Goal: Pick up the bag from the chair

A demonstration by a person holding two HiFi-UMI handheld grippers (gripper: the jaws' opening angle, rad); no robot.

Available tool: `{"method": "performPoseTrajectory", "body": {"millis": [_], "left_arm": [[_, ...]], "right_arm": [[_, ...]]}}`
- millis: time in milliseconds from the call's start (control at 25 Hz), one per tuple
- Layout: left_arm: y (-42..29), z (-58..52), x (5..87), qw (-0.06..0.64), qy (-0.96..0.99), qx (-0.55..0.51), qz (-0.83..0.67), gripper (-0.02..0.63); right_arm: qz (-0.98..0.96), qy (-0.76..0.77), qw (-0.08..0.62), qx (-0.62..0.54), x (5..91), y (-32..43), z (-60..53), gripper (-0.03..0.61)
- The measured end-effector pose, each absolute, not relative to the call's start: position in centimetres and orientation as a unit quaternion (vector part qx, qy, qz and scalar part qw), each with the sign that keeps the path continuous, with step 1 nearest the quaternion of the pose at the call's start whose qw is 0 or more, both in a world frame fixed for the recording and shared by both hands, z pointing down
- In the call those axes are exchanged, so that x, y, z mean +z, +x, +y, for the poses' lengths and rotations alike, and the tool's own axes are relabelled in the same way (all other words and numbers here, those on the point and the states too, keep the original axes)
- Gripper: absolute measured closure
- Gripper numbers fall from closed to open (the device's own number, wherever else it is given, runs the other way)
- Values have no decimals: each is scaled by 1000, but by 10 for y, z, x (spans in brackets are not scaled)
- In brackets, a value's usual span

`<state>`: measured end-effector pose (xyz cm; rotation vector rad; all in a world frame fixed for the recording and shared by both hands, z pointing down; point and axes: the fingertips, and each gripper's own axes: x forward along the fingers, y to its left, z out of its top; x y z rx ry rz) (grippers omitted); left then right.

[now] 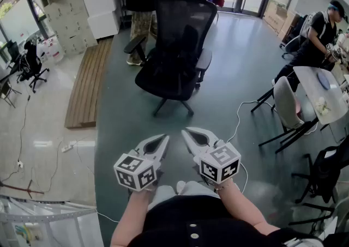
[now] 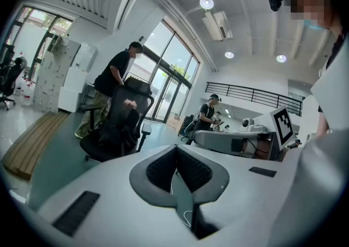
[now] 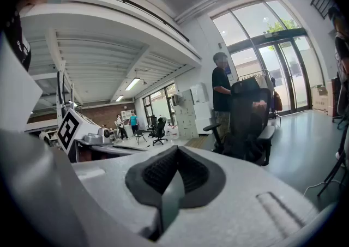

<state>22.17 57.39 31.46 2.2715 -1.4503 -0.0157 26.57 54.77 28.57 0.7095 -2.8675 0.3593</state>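
A black mesh office chair stands on the green floor a few steps ahead of me. A dark bag rests on its seat against the backrest, hard to tell from the black mesh. In the left gripper view the chair is at the left, and in the right gripper view the chair is at the right. My left gripper and right gripper are held side by side close to my body, well short of the chair. Both are shut and empty, pads together.
A person stands just behind the chair with a hand on its backrest. A wooden platform lies to the left. At the right are a white chair, a table, another person and a floor cable.
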Motion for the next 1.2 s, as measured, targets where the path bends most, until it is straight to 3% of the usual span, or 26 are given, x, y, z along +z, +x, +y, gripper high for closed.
{"method": "performPoseTrajectory", "body": {"millis": [1200], "left_arm": [[195, 500, 333, 254, 779, -44, -572, 597]], "right_arm": [[-958, 209, 86, 178, 320, 272, 469, 580]]}}
